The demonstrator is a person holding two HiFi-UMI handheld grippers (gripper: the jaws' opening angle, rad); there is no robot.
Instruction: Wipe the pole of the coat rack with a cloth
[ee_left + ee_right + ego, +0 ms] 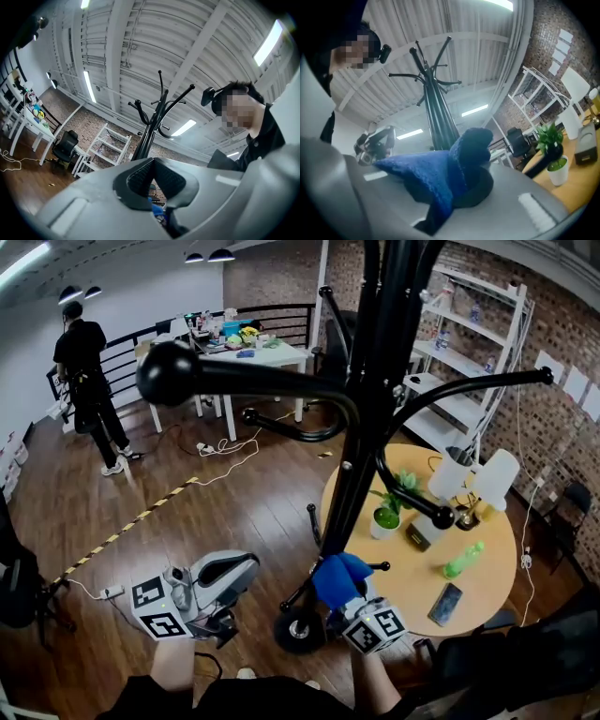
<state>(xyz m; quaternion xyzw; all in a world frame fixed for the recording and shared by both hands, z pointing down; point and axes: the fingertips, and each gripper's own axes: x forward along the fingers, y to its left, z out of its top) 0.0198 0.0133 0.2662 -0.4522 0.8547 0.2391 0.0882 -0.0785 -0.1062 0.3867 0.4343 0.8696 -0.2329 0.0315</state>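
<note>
Right gripper (354, 607) clamped on cloth (337, 578), lower centre, at pole (359, 460) foot. Left gripper (225, 579) jaws together, empty. I'd wrap cloth round pole, stroke upward slowly.

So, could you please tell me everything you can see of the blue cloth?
The blue cloth is fuzzy, like microfibre, crumpled into a bunch with one fold standing up. The right claw is shut on it, low by the coat rack pole, near its base. Whether it touches the pole I cannot tell.
</note>
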